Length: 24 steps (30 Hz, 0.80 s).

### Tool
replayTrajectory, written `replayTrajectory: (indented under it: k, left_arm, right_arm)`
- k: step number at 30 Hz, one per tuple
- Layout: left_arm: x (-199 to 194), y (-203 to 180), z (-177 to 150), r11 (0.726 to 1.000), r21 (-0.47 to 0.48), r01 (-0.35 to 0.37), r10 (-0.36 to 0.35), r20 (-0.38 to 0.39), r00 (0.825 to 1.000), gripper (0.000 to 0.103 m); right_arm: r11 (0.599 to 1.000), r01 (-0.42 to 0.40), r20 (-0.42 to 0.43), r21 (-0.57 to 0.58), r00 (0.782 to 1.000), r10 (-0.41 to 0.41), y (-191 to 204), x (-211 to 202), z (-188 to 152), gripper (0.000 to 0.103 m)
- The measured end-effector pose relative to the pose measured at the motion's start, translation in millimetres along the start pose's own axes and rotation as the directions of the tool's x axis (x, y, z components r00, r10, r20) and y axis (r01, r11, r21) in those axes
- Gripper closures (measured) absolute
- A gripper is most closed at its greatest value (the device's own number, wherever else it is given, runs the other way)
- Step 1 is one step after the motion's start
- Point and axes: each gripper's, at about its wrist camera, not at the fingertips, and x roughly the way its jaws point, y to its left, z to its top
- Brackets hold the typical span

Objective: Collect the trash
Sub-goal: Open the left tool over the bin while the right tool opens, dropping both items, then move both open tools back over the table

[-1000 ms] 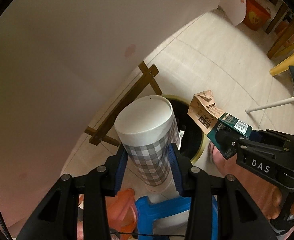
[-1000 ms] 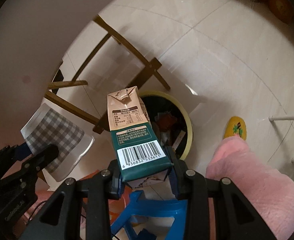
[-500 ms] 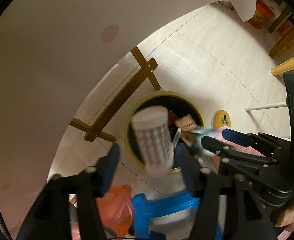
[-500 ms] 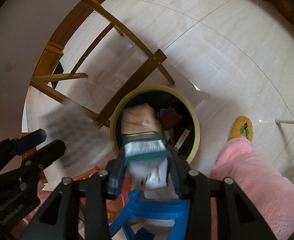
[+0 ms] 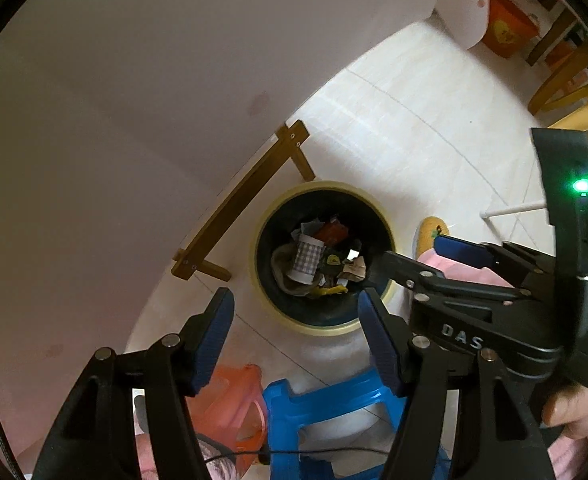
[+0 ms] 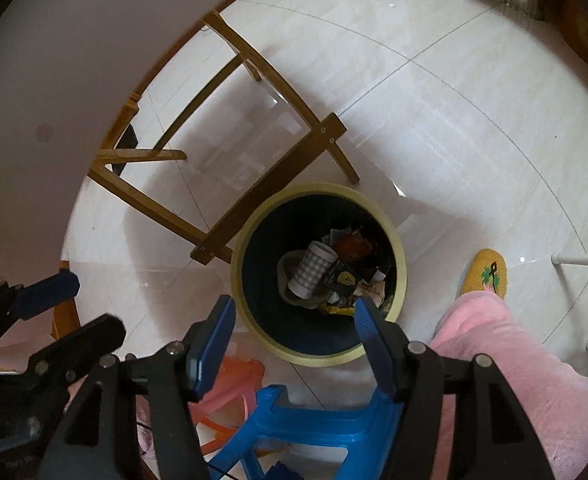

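Note:
A round bin with a pale yellow rim (image 5: 368,208) (image 6: 401,256) stands on the tiled floor below both grippers. Inside it lies the grey checked paper cup (image 5: 308,258) (image 6: 312,268) on its side, among several bits of trash. A crumpled brown carton piece (image 5: 356,268) lies at the bin's right side. My left gripper (image 5: 296,316) is open and empty above the bin's near edge. My right gripper (image 6: 294,322) is open and empty above the same edge; it also shows in the left wrist view (image 5: 410,256) at the right.
A white table with wooden legs (image 6: 277,184) (image 5: 233,208) stands just left of the bin. A blue stool (image 6: 314,424) and an orange stool (image 5: 229,400) are below the grippers. A pink-clad leg (image 6: 514,364) and yellow slipper (image 6: 484,274) are at the right.
Both grippers have opened. The checked cup and the carton have dropped from them into the bin. Both grippers have shifted to look more directly down over the bin.

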Motion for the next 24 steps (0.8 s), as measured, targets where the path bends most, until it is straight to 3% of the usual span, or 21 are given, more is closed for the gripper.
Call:
replayTrajectory:
  k: [10, 18, 24]
  left_arm:
    - [-78, 12, -13, 0.999, -0.037, 0.025, -0.020, 0.132, 0.991, 0.040]
    - [-154, 41, -28, 0.993, -0.112, 0.040, -0.005, 0.299, 0.954, 0.040]
    - [-198, 65, -35, 0.983, -0.160, 0.092, -0.023, 0.385, 0.923, 0.040]
  right_arm:
    - [1.000, 0.003, 0.042, -0.026, 0.999, -0.002, 21, -41, -3, 0.041]
    - [0.998, 0.026, 0.100, -0.059, 0.995, -0.020, 47, -95, 2, 0.041]
    - [0.987, 0.063, 0.224, -0.147, 0.974, -0.029, 79, -152, 6, 0.041]
